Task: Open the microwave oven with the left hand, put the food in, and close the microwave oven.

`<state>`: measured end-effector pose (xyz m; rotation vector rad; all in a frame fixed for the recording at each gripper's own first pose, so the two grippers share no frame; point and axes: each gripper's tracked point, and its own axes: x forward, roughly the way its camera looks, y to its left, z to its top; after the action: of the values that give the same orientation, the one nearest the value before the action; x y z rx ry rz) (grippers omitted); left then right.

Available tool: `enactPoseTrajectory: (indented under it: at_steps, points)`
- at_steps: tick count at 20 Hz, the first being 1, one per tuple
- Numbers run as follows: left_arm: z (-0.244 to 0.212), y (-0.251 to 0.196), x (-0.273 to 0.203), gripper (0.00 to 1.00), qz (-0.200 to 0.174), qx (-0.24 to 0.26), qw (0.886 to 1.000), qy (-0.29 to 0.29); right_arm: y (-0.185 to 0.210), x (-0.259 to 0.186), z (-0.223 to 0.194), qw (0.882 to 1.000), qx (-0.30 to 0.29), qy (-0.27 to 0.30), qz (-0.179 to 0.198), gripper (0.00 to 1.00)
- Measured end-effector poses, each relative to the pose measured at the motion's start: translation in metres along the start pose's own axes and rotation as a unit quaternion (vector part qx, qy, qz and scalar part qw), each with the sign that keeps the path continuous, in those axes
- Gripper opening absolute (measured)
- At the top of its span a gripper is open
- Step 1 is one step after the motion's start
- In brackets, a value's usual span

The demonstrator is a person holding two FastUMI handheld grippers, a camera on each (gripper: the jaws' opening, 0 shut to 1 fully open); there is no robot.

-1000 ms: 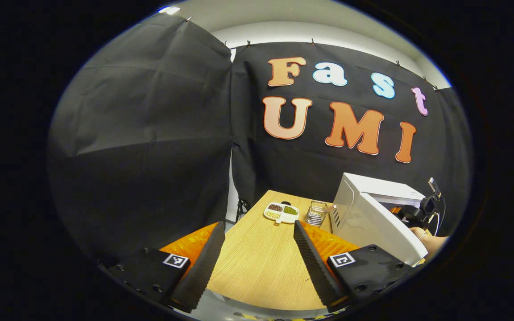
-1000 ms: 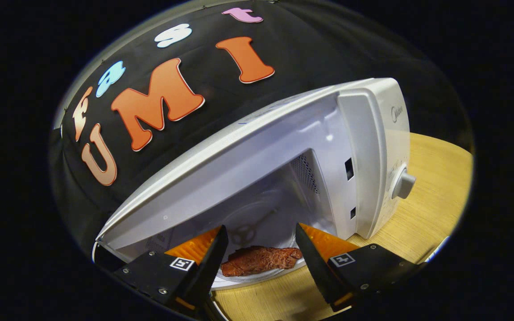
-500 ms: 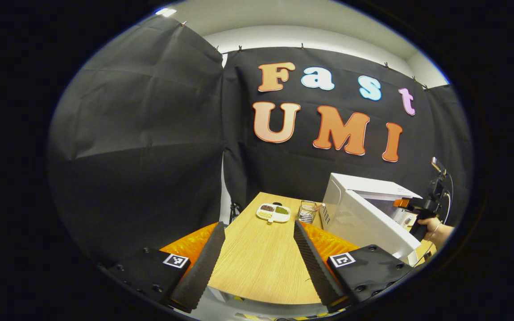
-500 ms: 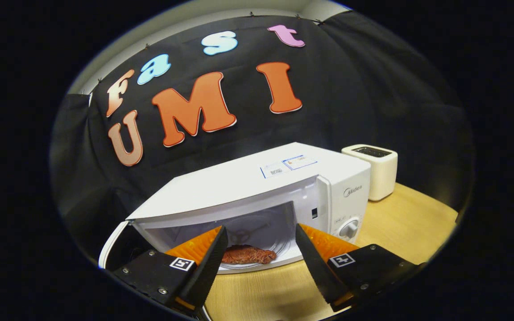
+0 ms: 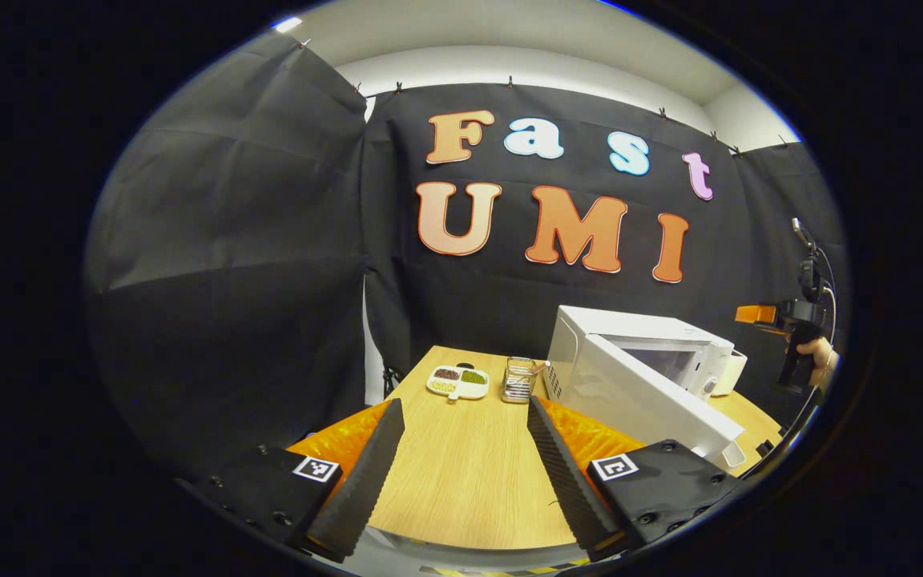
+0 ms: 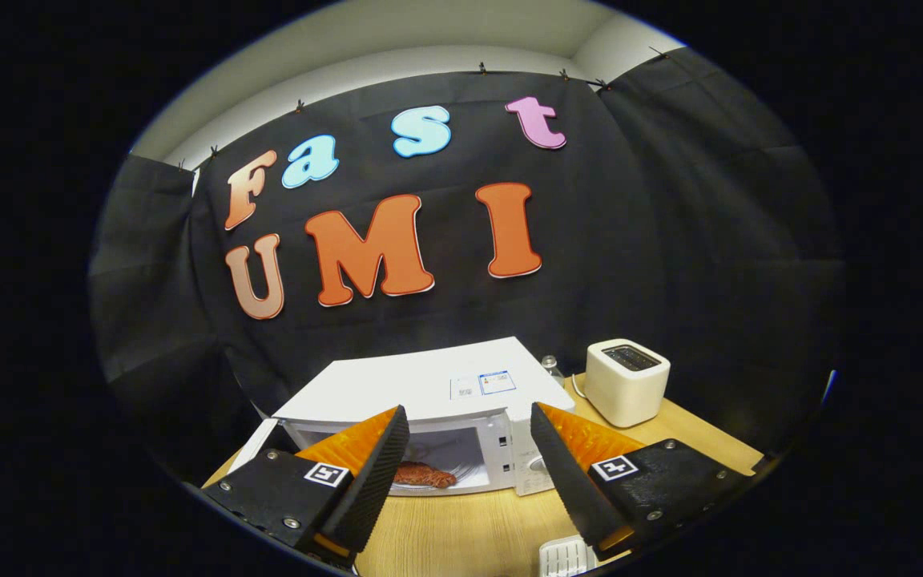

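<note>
Retreat of right gripper (image 6: 461, 473): a second ago it was at the mouth of the microwave (image 6: 429, 393); now it is well back and higher, fingers wide apart, empty. Food (image 6: 423, 474) lies inside on the turntable. Door (image 5: 646, 401) stands swung open. Left gripper (image 5: 461, 473) also spread wide, holding nothing, over the counter (image 5: 469, 481), off the door. Judgement: loading done; closing remains, likely the left's job.

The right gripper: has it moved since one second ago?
Yes. The right gripper has pulled back and up from the microwave oven, which now looks smaller and lower, with the steak left inside.
</note>
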<state>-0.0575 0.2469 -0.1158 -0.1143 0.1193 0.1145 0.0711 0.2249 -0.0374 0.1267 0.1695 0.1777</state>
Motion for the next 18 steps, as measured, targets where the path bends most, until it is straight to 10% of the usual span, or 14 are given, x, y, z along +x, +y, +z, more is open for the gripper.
enactPoseTrajectory:
  at_steps: [3, 7, 11, 18]
  points:
    - [-0.010, -0.017, 0.012, 1.00, -0.023, -0.007, 1.000, 0.008, -0.016, -0.013, 0.022, 1.000, -0.004, -0.017, -0.009, 0.94]
    - [-0.027, -0.043, 0.029, 0.80, -0.052, 0.002, 0.998, 0.026, -0.034, -0.027, 0.036, 0.999, -0.009, -0.025, -0.023, 0.94]
    - [-0.041, -0.076, 0.035, 0.12, -0.090, 0.023, 0.995, 0.041, -0.047, -0.034, 0.038, 0.999, -0.015, -0.022, -0.031, 0.94]
    - [-0.071, -0.119, 0.035, 0.04, -0.139, 0.063, 0.987, 0.052, -0.047, -0.049, 0.036, 0.999, -0.015, -0.010, -0.027, 0.94]
